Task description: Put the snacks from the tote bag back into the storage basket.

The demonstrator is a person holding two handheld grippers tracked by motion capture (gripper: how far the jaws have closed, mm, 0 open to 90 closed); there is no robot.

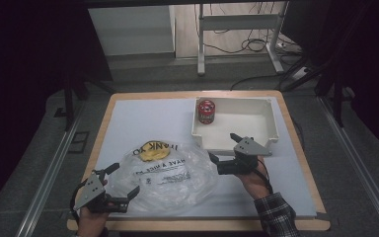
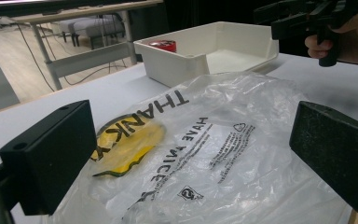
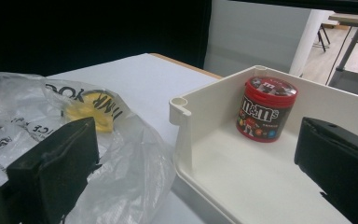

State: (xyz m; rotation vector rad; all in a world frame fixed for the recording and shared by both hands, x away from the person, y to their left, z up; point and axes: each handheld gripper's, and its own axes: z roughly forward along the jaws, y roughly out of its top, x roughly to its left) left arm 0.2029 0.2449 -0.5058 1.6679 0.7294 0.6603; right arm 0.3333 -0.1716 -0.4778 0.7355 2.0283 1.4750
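the left gripper (image 1: pixel 121 185) hangs at the near edge of the counter (image 1: pixel 143 113), fingers spread wide and empty, just at the rim of the clear crinkly plastic bag with black print and a yellow patch (image 1: pixel 165 173). the bag looks feather-light, limp and slippery; a pinch on a bunched edge fold should hold best. the right gripper (image 1: pixel 223 148) beside it is also agape and empty. farther off, a round red candy tub (image 1: pixel 207 111) stands in the white plastic tray (image 1: pixel 271 123).

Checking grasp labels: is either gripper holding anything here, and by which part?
Nothing is held. The left gripper is open at the plastic bag's near edge; the right gripper is open between bag and white bin.
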